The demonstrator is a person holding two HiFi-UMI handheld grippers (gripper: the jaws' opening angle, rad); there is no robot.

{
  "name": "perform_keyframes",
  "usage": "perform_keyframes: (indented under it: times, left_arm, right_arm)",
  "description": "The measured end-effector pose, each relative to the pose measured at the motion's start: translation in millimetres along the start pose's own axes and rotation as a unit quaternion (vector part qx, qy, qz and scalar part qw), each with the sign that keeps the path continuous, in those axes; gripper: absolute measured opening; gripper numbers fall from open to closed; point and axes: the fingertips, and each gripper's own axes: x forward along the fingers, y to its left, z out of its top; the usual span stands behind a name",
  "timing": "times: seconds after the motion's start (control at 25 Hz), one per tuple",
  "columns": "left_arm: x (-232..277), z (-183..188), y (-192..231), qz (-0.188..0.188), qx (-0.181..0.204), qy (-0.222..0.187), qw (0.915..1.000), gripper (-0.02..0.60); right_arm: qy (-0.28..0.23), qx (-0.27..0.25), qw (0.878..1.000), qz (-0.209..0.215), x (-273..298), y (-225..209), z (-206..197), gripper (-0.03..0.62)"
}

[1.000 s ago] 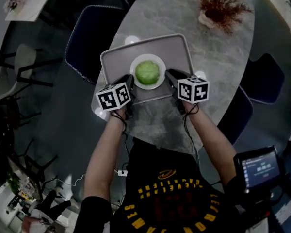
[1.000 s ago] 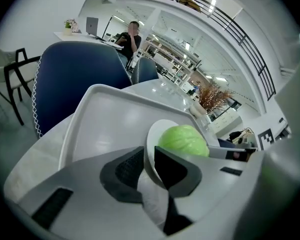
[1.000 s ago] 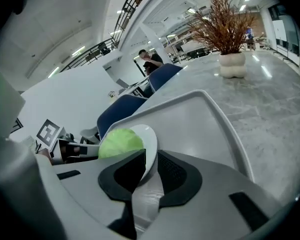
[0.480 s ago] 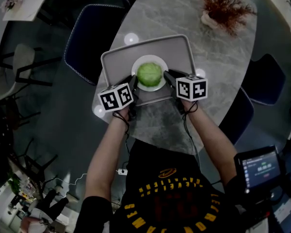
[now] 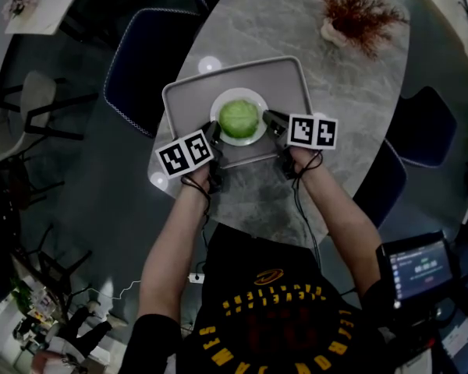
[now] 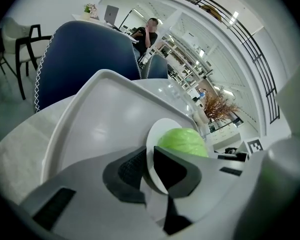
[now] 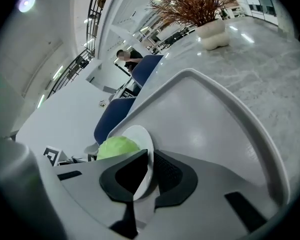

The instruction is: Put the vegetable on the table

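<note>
A round green cabbage [image 5: 239,118] sits on a small white plate [image 5: 254,135], which is in the middle of a grey tray [image 5: 285,80] on the marble table [image 5: 359,76]. My left gripper [image 5: 213,135] is shut on the plate's left rim, and my right gripper [image 5: 271,121] is shut on its right rim. In the left gripper view the white plate edge [image 6: 151,144] runs between the jaws, with the cabbage [image 6: 182,141] just behind. In the right gripper view the plate rim [image 7: 146,156] is likewise clamped, and the cabbage [image 7: 117,146] lies to the left of it.
A potted dried plant [image 5: 355,10] stands at the table's far right. Dark blue chairs stand at the left [image 5: 144,53] and at the right [image 5: 421,123] of the table. The tray's raised rim [image 7: 230,104] surrounds the plate. A small screen [image 5: 417,267] is at the lower right.
Both grippers have moved inward to the plate's rim, and their marker cubes have tipped. The plate and cabbage have stayed at about the same spot in the tray.
</note>
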Motion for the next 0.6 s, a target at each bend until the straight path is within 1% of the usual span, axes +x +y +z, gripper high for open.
perform_keyframes:
  times: [0.2, 0.48, 0.6]
  left_arm:
    - [-2.2, 2.4, 0.5, 0.005, -0.002, 0.001, 1.0000, 0.044]
    - [-1.5, 4.2, -0.3, 0.000, -0.003, 0.007, 1.0000, 0.043]
    - [-14.2, 0.9, -10.6, -0.006, -0.003, 0.018, 0.9998, 0.043]
  right_arm:
    - [0.004, 0.011, 1.000, 0.008, -1.5, 2.6, -2.6, 0.041]
    - [0.000, 0.053, 0.998, 0.020, -4.7, -0.2, -10.5, 0.040]
    - [-0.002, 0.066, 0.998, 0.018, -21.5, 7.4, -15.1, 0.040]
